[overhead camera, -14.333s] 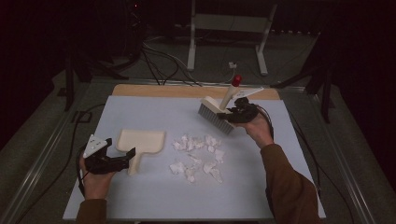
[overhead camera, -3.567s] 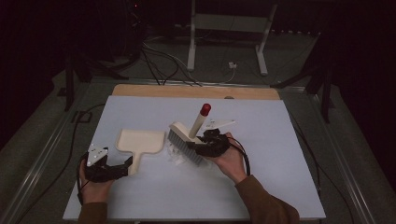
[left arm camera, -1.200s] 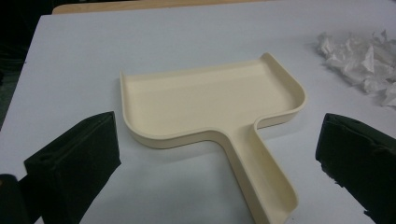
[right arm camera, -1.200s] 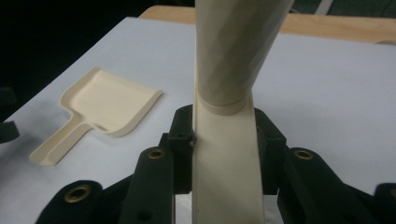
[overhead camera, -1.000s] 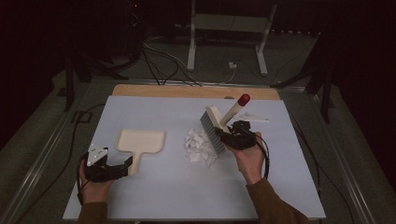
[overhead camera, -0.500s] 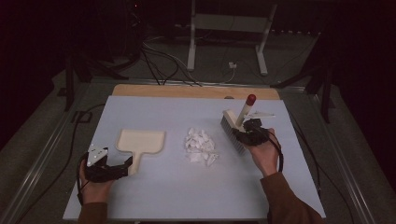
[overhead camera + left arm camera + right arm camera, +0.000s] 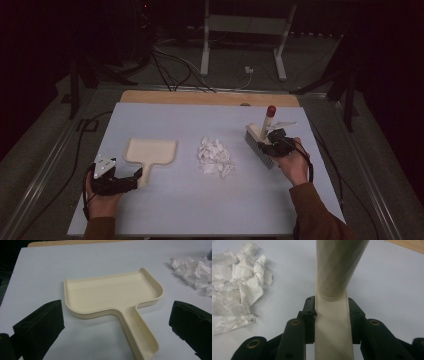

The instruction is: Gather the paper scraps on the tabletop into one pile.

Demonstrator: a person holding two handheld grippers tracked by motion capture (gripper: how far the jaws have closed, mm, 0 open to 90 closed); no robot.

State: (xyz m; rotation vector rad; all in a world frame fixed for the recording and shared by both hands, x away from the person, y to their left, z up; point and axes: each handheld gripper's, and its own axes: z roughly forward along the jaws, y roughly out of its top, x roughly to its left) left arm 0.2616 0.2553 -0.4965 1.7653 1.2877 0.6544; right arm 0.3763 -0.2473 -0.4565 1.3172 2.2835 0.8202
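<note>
The brush [image 7: 260,141], clamped by its cream handle between the shut fingers [image 7: 309,315] of the right gripper [image 7: 278,142], has swung out to the right of the crumpled paper scraps [image 7: 214,156] since a second ago and dropped to the counter [image 7: 200,200], so another sweep toward the dustpan [image 7: 150,152] looks to be starting. The scraps, once scattered, now lie as one tight pile in the middle, well apart from the pan to their left. Counted: one brush, one dustpan, one heap of scraps too many to number, and two grippers; the left gripper [image 7: 131,176] holds its fingers [image 7: 40,325] wide apart around the pan's handle, gripping nothing.
</note>
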